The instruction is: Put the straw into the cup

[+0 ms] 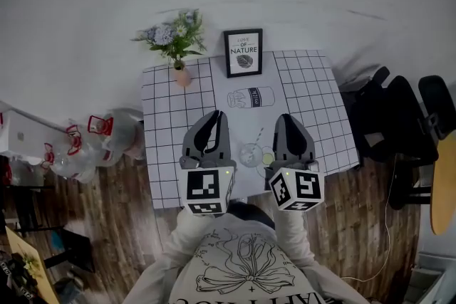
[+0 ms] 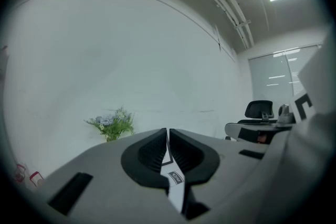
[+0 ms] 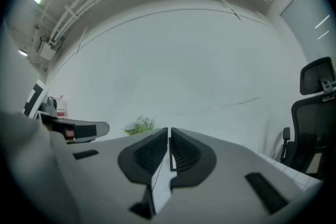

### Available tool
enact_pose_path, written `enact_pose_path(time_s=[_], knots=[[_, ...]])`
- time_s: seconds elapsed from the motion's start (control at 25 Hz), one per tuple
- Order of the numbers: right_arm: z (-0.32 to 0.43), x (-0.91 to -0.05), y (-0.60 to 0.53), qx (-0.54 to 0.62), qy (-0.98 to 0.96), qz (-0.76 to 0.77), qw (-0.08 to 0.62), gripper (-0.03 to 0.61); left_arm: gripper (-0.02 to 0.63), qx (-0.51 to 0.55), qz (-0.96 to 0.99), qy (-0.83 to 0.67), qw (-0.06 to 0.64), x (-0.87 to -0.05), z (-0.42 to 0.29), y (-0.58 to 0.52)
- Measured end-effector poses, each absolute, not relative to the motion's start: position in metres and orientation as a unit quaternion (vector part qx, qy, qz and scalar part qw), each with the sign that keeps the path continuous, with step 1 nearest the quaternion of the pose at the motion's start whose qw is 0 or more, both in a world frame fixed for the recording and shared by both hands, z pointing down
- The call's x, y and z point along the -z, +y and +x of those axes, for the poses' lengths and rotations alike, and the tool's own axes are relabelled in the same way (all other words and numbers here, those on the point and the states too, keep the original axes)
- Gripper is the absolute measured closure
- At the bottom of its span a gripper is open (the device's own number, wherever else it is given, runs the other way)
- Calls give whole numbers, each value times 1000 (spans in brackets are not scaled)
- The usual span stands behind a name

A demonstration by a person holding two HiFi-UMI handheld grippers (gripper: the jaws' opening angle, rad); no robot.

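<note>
- Left tool (image 1: 217, 117): held low over the near half of the bench (image 1: 171, 117), pointing away from the person. Jaws pressed together, with only a thin slit between them and nothing in it.
- Cup (image 1: 250, 154): clear glass, upright on the bench near its front edge, between the two tools. It sits beside their bodies and nearer the person than either tip.
- Straw (image 1: 258, 134): thin and pale. Its long axis runs from the cup's far rim away from the person, leaning slightly right. The near end meets the cup's outline. Whether that end is inside the cup or lying on the bench against it cannot be told at this size.
- Small pale round item (image 1: 267, 156): just right of the cup, touching or nearly so. Kind not legible.
- Right tool (image 1: 285, 119): level with the left one and pointing the same way. Jaws pressed together on nothing.
- Governing relation, as a judgement: the straw lies just left of the right tool's tip and well apart from the left tool's tip, so the right tool is nearer. Neither tool is spread yet for a pinch. A grip would come across the straw's long axis, with the cup directly below its near end.
</note>
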State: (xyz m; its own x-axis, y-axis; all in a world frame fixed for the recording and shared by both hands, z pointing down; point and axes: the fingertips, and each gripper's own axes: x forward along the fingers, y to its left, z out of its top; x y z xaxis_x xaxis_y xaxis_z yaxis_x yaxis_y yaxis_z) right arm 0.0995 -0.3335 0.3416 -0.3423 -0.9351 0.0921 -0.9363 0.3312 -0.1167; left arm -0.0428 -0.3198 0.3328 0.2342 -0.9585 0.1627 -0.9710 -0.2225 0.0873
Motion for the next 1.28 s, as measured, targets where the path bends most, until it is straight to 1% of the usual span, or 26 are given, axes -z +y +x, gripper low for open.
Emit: enact_pose_path(time_s=[0.48, 1.28], knots=[[103, -329, -330, -60, -818, 573, -3, 569, 597, -28, 778, -624, 69, -320, -43, -316], [106, -328, -326, -63, -817, 574, -7, 572, 597, -35, 776, -626, 66, -320, -45, -313]])
